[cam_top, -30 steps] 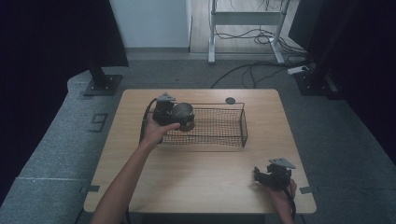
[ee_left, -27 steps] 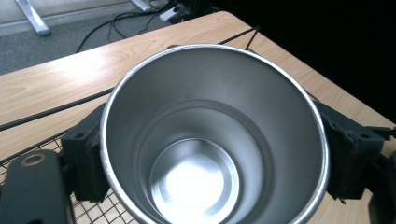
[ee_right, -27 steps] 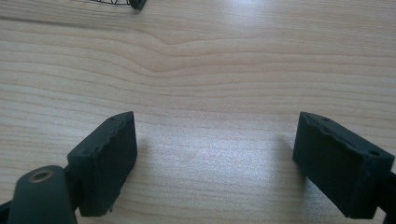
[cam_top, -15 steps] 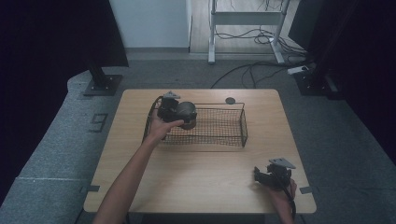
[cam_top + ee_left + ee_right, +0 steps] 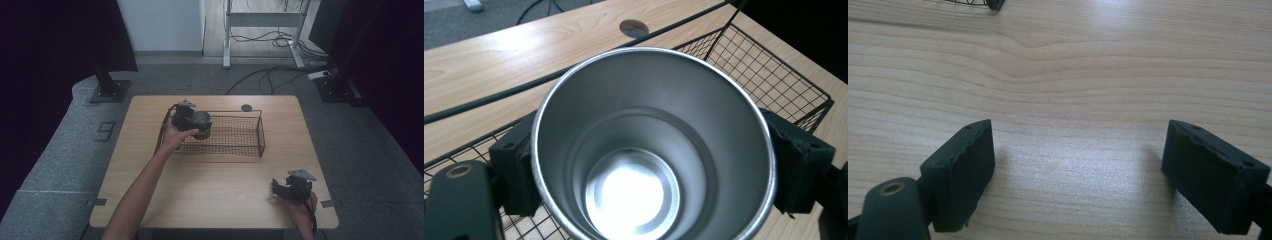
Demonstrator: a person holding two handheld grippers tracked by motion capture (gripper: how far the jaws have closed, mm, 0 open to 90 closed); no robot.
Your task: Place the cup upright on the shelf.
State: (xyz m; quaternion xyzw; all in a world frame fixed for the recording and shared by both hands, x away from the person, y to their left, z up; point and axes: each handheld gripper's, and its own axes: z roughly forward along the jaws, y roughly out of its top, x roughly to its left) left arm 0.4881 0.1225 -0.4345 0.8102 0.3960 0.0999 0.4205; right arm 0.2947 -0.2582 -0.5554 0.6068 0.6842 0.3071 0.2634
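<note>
A shiny steel cup [image 5: 651, 145] sits between the two black pads of my left gripper [image 5: 651, 165], which is shut on it; its open mouth faces the camera and it holds nothing. From above, that left gripper [image 5: 192, 121] holds the cup [image 5: 202, 123] over the left end of a black wire basket [image 5: 245, 146]. The right gripper [image 5: 1078, 175] rests low over bare wood near the table's front right corner, jaws wide apart with nothing between them. The high view shows this right gripper [image 5: 287, 189] in the person's hand.
The basket stands across the back middle of the wooden table [image 5: 215, 195]. A round cable hole [image 5: 246, 107] lies just behind it. Around the table is grey carpet, with stand bases and cables on the floor beyond.
The left hand has carried the cup a little to the right and lower, into the basket's left end. The right gripper has stayed where it was.
</note>
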